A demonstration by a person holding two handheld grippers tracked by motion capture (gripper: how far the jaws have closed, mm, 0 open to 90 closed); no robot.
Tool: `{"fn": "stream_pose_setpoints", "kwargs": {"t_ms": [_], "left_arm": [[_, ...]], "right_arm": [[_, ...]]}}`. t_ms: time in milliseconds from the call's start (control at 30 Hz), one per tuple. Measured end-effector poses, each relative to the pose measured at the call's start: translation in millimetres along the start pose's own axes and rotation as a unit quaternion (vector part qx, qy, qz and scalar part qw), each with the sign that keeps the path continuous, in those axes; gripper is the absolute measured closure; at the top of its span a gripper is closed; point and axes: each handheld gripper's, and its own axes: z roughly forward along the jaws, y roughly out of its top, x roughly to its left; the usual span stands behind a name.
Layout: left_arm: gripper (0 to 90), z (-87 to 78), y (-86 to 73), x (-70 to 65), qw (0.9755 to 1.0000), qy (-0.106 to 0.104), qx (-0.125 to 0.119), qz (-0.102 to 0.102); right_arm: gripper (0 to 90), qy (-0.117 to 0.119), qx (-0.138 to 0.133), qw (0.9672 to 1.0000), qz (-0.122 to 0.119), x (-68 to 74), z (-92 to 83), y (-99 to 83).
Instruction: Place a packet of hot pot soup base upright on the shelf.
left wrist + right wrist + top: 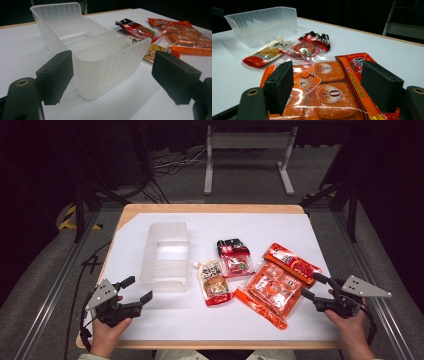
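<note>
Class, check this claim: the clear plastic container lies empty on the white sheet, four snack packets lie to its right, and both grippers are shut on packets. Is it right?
Not quite. Both grippers stand open and hold nothing: the high view shows the left gripper and the right gripper apart from everything. The rest holds: the clear plastic container is empty, with four packets to its right, the large orange packet nearest the right gripper.
</note>
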Motion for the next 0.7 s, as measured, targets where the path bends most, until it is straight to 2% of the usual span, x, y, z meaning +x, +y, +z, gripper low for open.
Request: {"fn": "stream_pose_setpoints", "kwargs": {"t_ms": [300,367,467,700], "left_arm": [[18.8,-0.2,-0.5,0.3,0.9999,0.012,0.003,-0.006],[19.2,0.3,-1.0,1.0,0.9996,0.021,0.008,-0.016],[19.2,0.6,-1.2,2.2,0.9996,0.017,0.003,-0.024],[19.1,0.4,-1.3,1.9,0.9996,0.018,0.005,-0.023]], "right_arm": [[26.0,-0.01,-0.004,0.9999,-0.004,0.0,2.5,4.9],[25.6,-0.016,-0.004,0.9999,-0.003,-1.6,4.2,6.0],[25.0,-0.026,-0.002,0.9997,-0.004,-5.0,8.3,8.8],[26.2,-0.033,-0.01,0.9994,-0.007,-11.4,15.3,18.7]]}}
